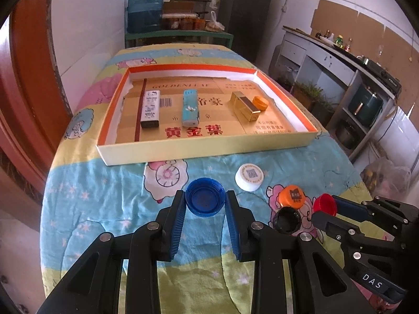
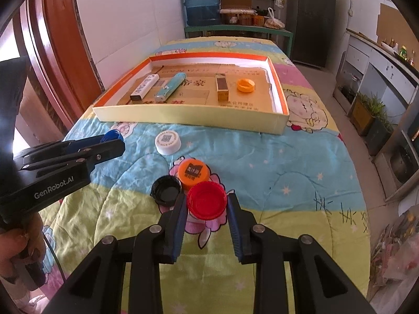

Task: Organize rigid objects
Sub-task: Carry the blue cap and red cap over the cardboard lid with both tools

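My left gripper (image 1: 205, 201) is shut on a blue bottle cap (image 1: 205, 201), open side up, just above the quilt. My right gripper (image 2: 207, 202) is shut on a red cap (image 2: 207, 201), also seen in the left wrist view (image 1: 324, 204). An orange printed cap (image 2: 193, 173), a black cap (image 2: 167, 189) and a white cap (image 2: 167, 141) lie on the quilt. The orange-rimmed shallow box (image 2: 188, 116) holds a white lighter (image 2: 144, 87), a blue lighter (image 2: 170, 87), a gold box (image 2: 222, 87) and an orange cap (image 2: 245, 85).
The table is covered by a cartoon quilt (image 2: 275, 162). A wooden door (image 2: 68, 52) is at the left. A shelf with a water jug (image 2: 201, 2) stands behind the table. A counter (image 2: 379, 60) and bags (image 2: 392, 248) are at the right.
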### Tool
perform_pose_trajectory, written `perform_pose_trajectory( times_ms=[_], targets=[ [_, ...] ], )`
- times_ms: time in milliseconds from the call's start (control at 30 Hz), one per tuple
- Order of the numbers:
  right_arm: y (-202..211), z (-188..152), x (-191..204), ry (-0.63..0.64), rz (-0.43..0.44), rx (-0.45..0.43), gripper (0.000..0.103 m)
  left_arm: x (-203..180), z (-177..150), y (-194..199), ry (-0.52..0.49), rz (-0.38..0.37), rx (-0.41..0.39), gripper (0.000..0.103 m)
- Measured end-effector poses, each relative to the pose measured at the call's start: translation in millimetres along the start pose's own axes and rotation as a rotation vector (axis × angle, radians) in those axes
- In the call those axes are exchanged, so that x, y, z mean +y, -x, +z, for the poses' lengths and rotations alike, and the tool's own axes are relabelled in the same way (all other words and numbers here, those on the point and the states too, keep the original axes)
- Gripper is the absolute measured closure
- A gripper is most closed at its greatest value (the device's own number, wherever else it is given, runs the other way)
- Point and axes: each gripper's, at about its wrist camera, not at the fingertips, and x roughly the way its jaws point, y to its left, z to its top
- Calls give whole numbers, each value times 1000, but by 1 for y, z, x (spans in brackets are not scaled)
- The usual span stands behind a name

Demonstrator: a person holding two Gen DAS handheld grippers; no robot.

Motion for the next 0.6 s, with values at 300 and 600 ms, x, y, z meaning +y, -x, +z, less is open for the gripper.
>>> perform_pose_trajectory(
  times_ms=[300,600],
  targets=[
    [9,21,2,23,6,-49,72,3,11,14,17,36,-33,72],
    [15,41,10,53,25,-94,72,6,26,29,24,59,-75,72]
  ],
)
